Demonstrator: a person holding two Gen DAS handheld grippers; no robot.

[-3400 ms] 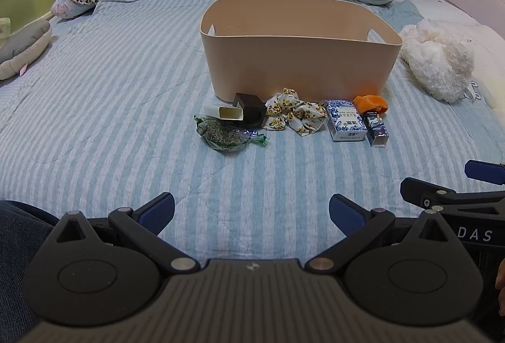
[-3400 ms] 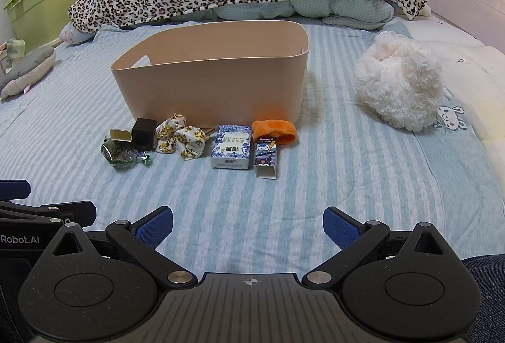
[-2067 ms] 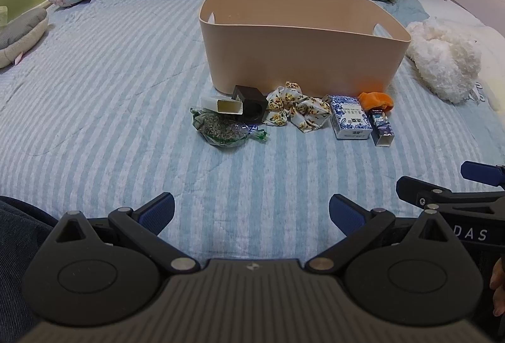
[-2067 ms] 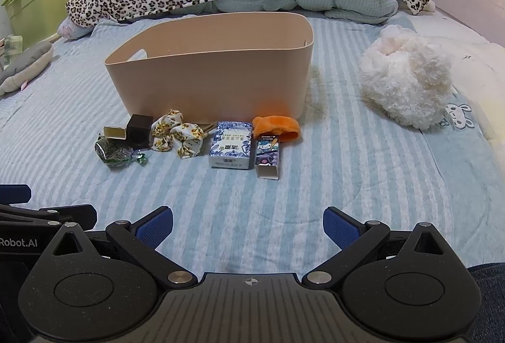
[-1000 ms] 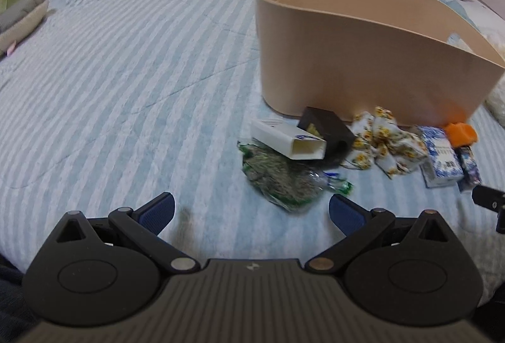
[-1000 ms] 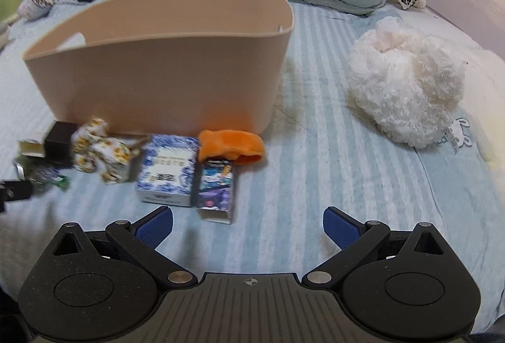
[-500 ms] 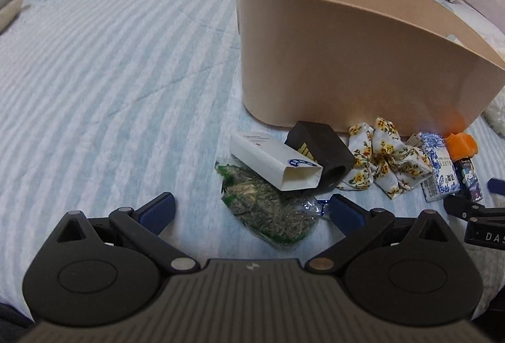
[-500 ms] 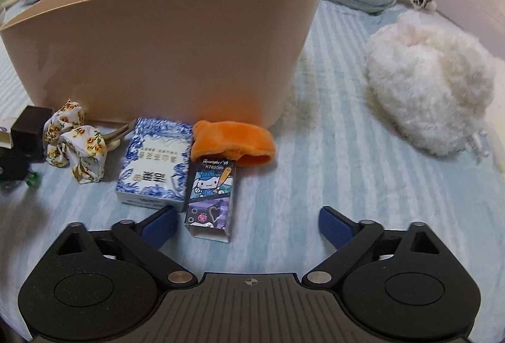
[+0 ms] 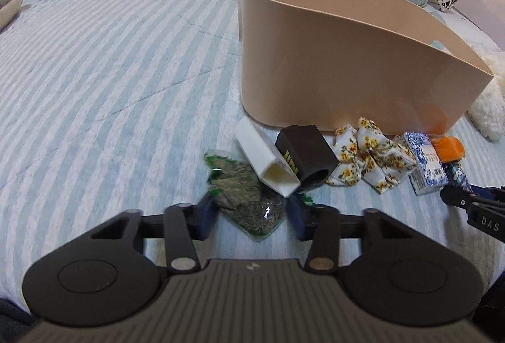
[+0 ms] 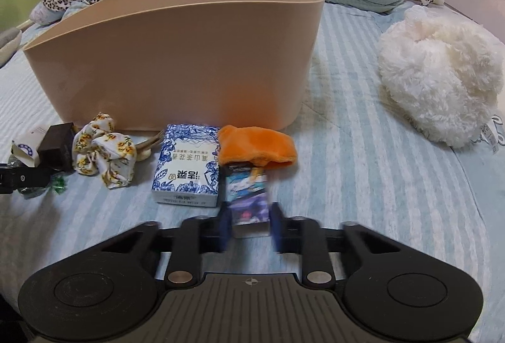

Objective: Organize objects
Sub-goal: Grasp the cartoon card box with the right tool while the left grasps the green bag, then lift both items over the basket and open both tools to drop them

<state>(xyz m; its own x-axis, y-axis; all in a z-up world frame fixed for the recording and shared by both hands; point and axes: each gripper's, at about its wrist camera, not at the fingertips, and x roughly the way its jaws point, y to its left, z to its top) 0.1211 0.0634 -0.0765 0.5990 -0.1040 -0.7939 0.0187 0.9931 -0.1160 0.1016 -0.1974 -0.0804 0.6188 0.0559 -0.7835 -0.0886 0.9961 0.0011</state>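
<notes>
Your left gripper [image 9: 251, 213] straddles the green packet [image 9: 249, 201], partly open; your right gripper [image 10: 249, 227] brackets the small box [image 10: 249, 197], not yet clamped. Squeeze both, then lift toward the bin [image 10: 189, 52] ahead.

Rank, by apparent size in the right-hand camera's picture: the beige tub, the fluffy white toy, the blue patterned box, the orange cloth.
1. beige tub
2. fluffy white toy
3. blue patterned box
4. orange cloth

Box and cloth look close; the box sits nearer the camera, so that order is unsure.
</notes>
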